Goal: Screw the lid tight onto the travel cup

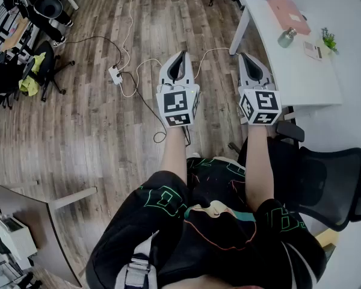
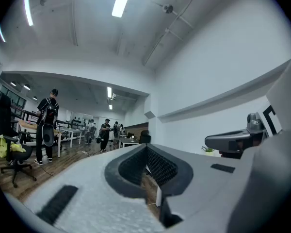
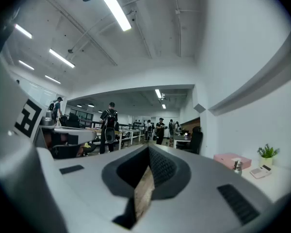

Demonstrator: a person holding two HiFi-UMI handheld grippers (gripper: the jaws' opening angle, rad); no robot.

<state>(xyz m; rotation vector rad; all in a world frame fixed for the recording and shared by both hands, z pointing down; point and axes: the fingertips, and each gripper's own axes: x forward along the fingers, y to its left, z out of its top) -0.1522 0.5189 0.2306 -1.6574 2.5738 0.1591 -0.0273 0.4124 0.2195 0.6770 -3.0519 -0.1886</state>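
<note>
The travel cup (image 1: 287,38), pale green with a silver lid on top, stands on the white table (image 1: 301,77) at the upper right, beside a pink box (image 1: 287,14). In the right gripper view the cup (image 3: 237,165) shows small at the far right, in front of the pink box (image 3: 232,159). My left gripper (image 1: 180,55) and right gripper (image 1: 248,56) hang side by side over the wooden floor, well short of the table. Both are shut with nothing between the jaws. The left gripper (image 2: 146,149) and right gripper (image 3: 148,152) point out into the room.
A small potted plant (image 1: 330,40) and a white device (image 1: 313,50) sit on the table near the cup. A black office chair (image 1: 325,179) stands at my right. A power strip (image 1: 115,74) with cables lies on the floor. Several people (image 3: 109,127) stand at desks farther back.
</note>
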